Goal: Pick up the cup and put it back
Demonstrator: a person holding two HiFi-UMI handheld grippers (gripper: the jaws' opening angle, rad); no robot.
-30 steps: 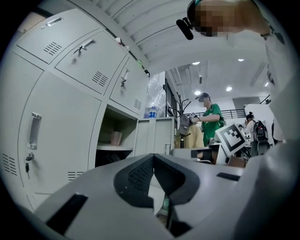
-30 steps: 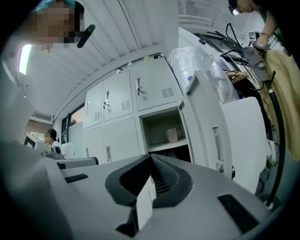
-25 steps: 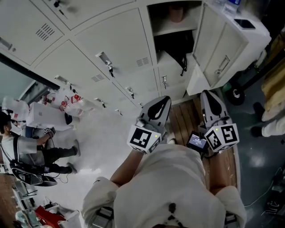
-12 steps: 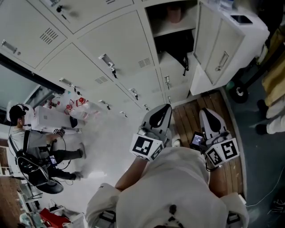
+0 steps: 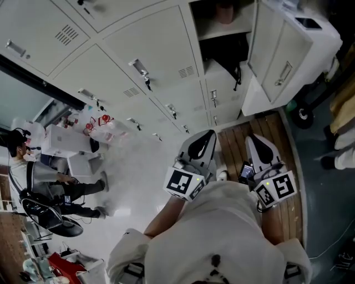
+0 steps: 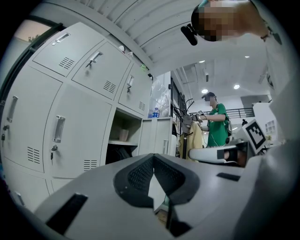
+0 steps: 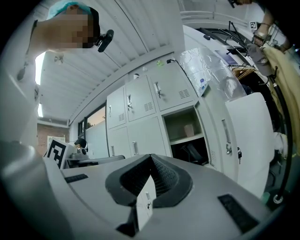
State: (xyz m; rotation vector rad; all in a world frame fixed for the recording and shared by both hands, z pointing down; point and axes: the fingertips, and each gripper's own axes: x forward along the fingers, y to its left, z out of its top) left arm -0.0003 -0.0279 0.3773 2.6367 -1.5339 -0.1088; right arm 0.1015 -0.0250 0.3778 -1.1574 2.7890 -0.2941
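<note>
The cup (image 5: 224,12) sat on the shelf (image 5: 221,32) inside the open locker (image 5: 222,55), well ahead of the left hand-held gripper (image 5: 204,136) and right hand-held gripper (image 5: 254,140), both closed on nothing; wooden floor (image 5: 280,136) lay below

White lockers (image 5: 138,61) are shown, one with its door (image 5: 277,61) swung open and a black bag (image 5: 224,52) inside. Wooden boards (image 5: 236,147) lie before them. A person (image 5: 39,177) is seen at left beside plastic bags (image 5: 100,125).

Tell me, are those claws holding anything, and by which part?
Nothing is held: the left claw and right claw are shut and empty; the cup stands on the locker shelf.
</note>
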